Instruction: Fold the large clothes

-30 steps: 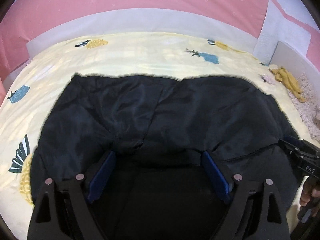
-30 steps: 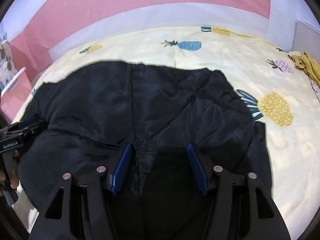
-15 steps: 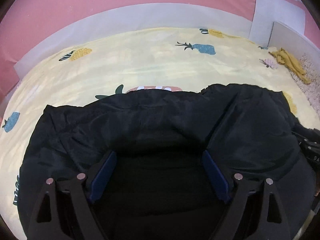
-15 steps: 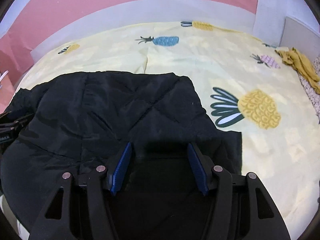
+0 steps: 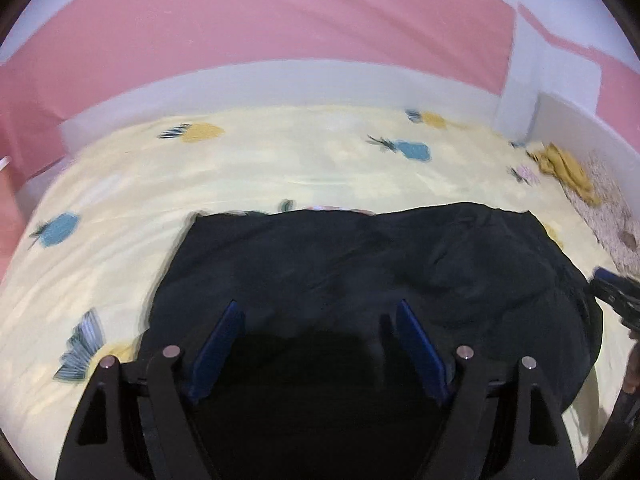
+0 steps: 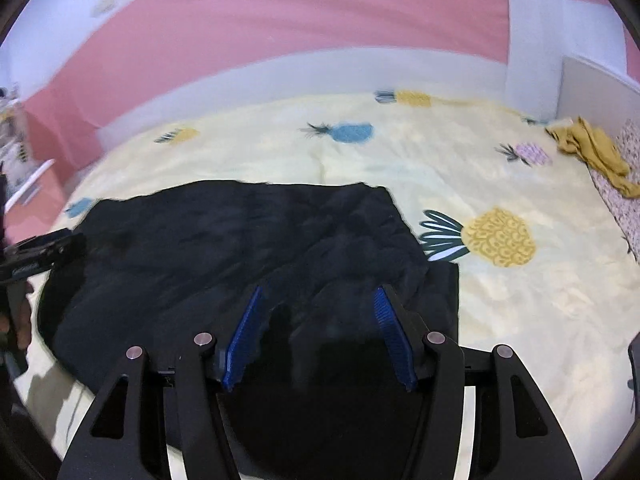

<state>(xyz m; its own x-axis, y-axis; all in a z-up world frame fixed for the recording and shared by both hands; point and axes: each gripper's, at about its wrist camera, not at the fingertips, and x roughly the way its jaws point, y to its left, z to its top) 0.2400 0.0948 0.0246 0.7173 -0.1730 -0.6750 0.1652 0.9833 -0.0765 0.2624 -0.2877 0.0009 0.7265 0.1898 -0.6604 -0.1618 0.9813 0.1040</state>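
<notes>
A large black quilted garment [image 5: 372, 264] lies folded on the yellow pineapple-print bed sheet [image 5: 280, 168]; it also shows in the right wrist view [image 6: 224, 240]. My left gripper [image 5: 318, 312] hovers over its near left part with its blue pads wide apart and nothing between them. My right gripper [image 6: 320, 296] is over the near right part, also open and empty. Each gripper shows at the edge of the other's view: the right one [image 5: 616, 292] and the left one [image 6: 40, 252].
A crumpled mustard-yellow cloth [image 6: 592, 152] lies at the bed's far right next to a speckled blanket [image 5: 608, 208]. A white bed frame [image 5: 280, 84] and pink wall bound the far side. Bare sheet lies beyond the garment.
The far part of the garment was brought over toward me, so it now lies shorter and folded. Both grippers have drawn back and up; the views are blurred by motion.
</notes>
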